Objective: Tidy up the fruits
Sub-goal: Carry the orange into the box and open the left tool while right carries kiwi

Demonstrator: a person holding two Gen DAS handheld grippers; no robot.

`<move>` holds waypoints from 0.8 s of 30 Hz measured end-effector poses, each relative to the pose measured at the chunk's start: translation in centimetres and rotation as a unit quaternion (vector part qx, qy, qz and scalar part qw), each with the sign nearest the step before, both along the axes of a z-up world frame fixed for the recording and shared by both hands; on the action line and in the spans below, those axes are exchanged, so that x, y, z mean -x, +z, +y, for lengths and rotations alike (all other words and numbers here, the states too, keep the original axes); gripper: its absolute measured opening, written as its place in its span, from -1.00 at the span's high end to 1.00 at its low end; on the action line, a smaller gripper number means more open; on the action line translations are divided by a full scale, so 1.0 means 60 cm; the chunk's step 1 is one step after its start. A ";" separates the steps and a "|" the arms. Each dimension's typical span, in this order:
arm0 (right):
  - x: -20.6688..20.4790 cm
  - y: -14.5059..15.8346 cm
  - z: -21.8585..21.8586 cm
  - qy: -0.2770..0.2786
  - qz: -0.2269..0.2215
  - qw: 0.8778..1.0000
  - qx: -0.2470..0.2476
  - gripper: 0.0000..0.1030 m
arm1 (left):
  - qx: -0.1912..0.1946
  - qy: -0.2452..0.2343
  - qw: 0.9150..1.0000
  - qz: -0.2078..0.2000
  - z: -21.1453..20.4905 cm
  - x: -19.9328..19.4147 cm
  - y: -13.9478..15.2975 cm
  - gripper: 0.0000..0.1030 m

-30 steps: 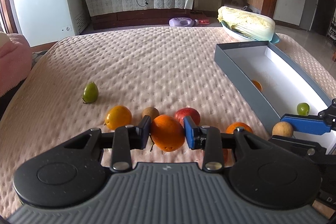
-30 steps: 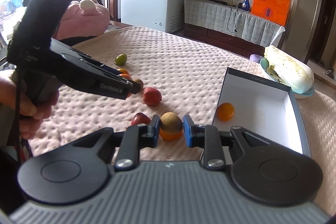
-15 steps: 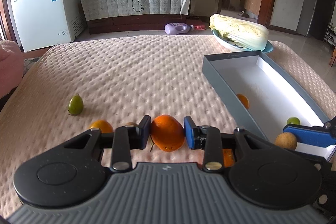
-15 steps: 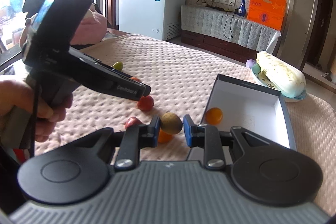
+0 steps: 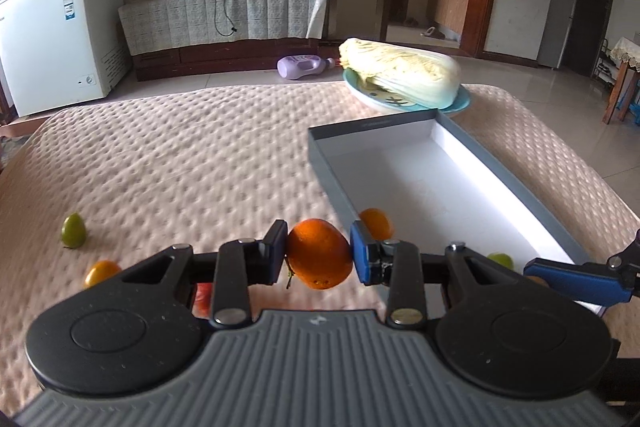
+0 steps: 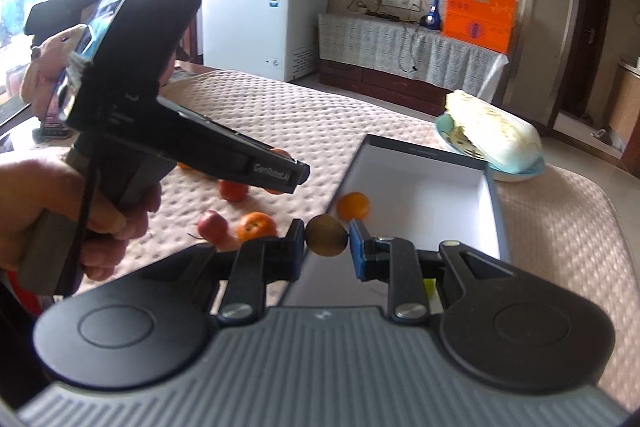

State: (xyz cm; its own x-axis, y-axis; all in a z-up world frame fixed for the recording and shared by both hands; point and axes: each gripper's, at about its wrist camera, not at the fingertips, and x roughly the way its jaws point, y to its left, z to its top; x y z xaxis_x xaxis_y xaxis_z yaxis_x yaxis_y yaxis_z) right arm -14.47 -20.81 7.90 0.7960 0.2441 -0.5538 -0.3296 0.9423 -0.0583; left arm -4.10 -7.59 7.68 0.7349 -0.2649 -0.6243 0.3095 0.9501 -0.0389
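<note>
We've got the left gripper (image 5: 319, 254) clamped on an orange (image 5: 319, 254), the right gripper (image 6: 326, 235) on a brown fruit (image 6: 326, 235), both at the box (image 5: 400, 125) (two inside, several outside).

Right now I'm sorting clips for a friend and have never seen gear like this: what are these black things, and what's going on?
They are hand-held grippers, one per hand, each with a camera looking along its two fingers. The left gripper pinches an orange; from its view the right gripper's blue finger shows at the right edge. The right gripper pinches a small brown fruit; its view shows the person's hand holding the left one. Both are near a grey box with an orange and a green fruit inside. More fruit lies on the quilted cover; a cabbage sits on a plate.
</note>
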 end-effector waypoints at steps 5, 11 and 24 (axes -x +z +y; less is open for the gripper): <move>0.005 -0.001 -0.034 -0.027 0.002 1.000 -0.002 0.47 | 0.012 -0.009 1.000 -0.001 -0.035 -0.003 0.005 0.23; 0.009 -0.009 -0.072 -0.056 0.010 0.998 -0.003 0.47 | 0.013 -0.029 0.999 -0.017 -0.092 -0.009 0.011 0.23; 0.013 -0.013 -0.088 -0.065 0.017 0.998 -0.006 0.47 | 0.014 -0.031 0.999 0.005 -0.133 -0.043 -0.023 0.23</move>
State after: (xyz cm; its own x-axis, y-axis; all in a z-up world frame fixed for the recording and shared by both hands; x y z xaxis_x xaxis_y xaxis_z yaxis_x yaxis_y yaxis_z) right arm -15.24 -26.09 7.14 0.8025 0.1469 -0.5783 -0.2063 0.9777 -0.0380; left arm -1.53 -15.60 6.29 0.7103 -0.3280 -0.6228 0.3680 0.9273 -0.0687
